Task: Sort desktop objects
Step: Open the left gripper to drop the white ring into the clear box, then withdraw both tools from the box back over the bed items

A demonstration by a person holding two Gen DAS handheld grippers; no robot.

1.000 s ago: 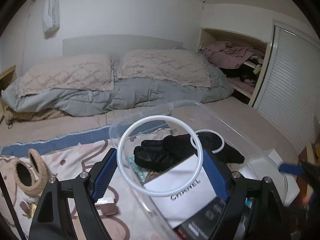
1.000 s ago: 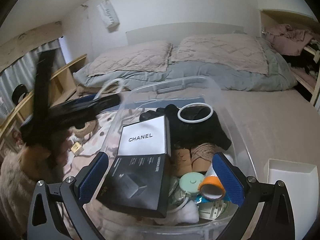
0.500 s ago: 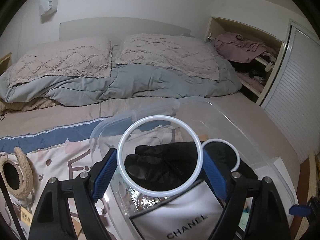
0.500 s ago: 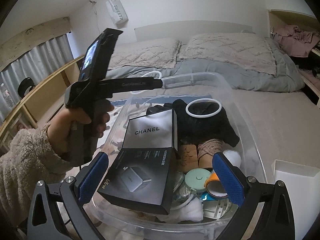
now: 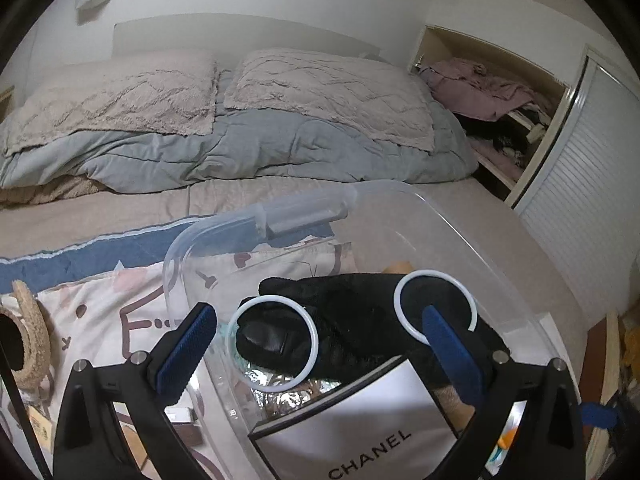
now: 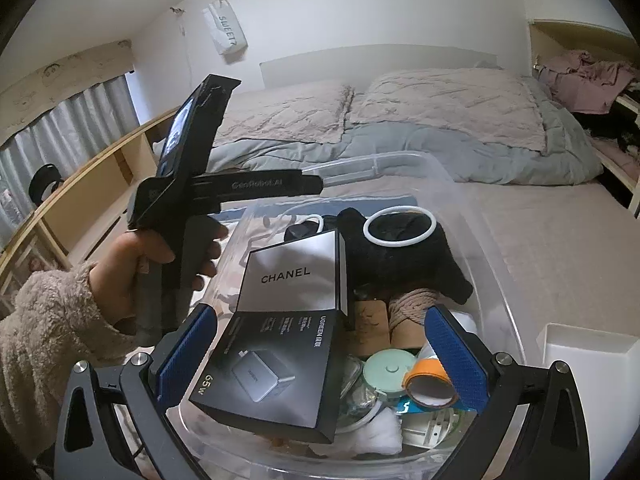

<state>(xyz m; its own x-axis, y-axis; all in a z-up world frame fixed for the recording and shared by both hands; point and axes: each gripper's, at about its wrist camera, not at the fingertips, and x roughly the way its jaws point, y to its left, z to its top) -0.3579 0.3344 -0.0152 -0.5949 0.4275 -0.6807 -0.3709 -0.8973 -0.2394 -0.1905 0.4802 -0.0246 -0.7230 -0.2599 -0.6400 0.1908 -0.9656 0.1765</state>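
Note:
A clear plastic bin (image 5: 404,196) (image 6: 400,158) stands on the bed, filled with objects. My left gripper (image 5: 320,336) is open above its near left rim, holding nothing. A white ring (image 5: 272,342) lies below it on a black glove (image 5: 340,320). A second white ring (image 5: 434,306) (image 6: 400,230) rests on the glove further right. A white CHANEL box (image 5: 352,428) (image 6: 292,276) lies in the bin. My right gripper (image 6: 320,352) is open and empty over the bin's near end, above a black charger box (image 6: 272,372).
The bin also holds an orange tape roll (image 6: 430,378), a mint round case (image 6: 388,370) and twine spools (image 6: 408,312). A woven ring (image 5: 28,340) lies on the patterned cloth to the left. A white tray (image 6: 588,356) sits right of the bin. Pillows lie behind.
My left gripper's jaws have opened wider and the white ring has left them; it now lies in the bin on the glove. The right gripper has stayed over the bin.

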